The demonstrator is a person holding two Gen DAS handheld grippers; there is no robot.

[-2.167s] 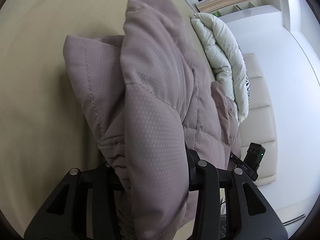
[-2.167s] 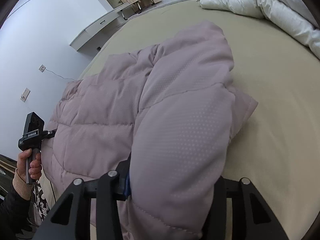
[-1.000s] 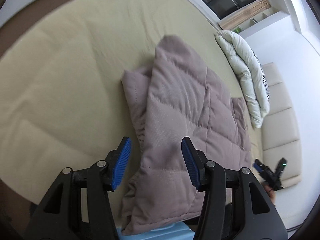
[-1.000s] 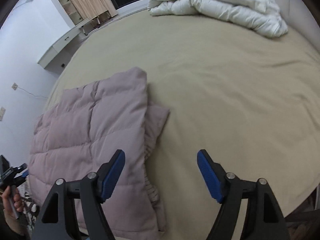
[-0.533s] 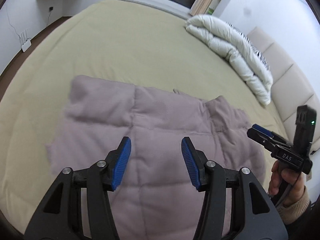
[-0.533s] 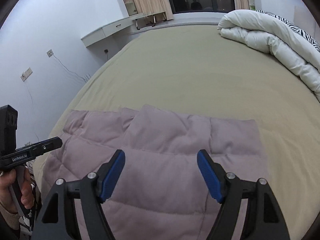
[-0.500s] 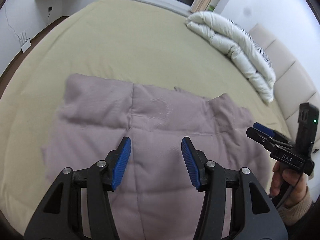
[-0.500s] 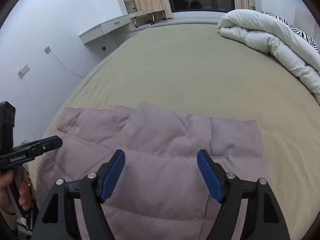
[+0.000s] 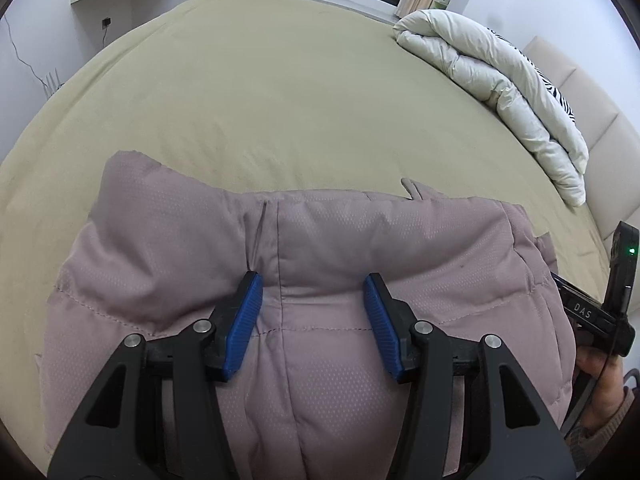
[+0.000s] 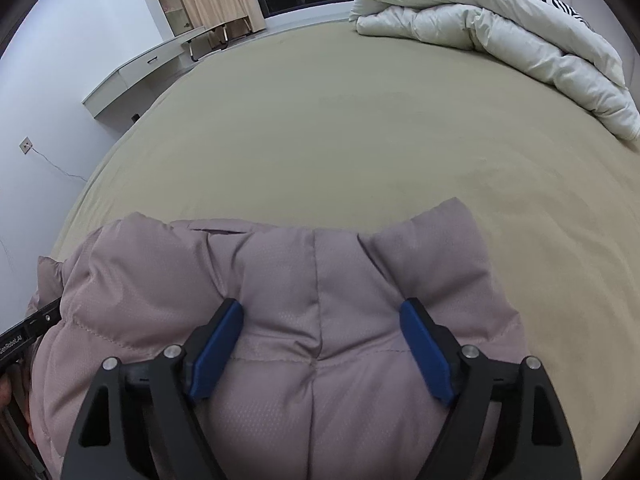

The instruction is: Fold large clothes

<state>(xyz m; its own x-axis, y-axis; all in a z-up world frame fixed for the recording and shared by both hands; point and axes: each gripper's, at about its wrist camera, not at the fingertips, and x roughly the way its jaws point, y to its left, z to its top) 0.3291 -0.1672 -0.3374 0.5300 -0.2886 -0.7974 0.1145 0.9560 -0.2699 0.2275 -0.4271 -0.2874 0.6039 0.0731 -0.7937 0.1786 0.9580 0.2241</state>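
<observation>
Here the mauve quilted puffer jacket [image 9: 320,248] lies bunched on the near part of the olive-beige bed [image 9: 280,100]. The left gripper [image 9: 312,284] and right gripper [image 10: 320,308] both press into its padding, jaws spread wide and clamping nothing. A white rolled duvet [image 10: 500,32] sits well apart at the bed's far edge.
</observation>
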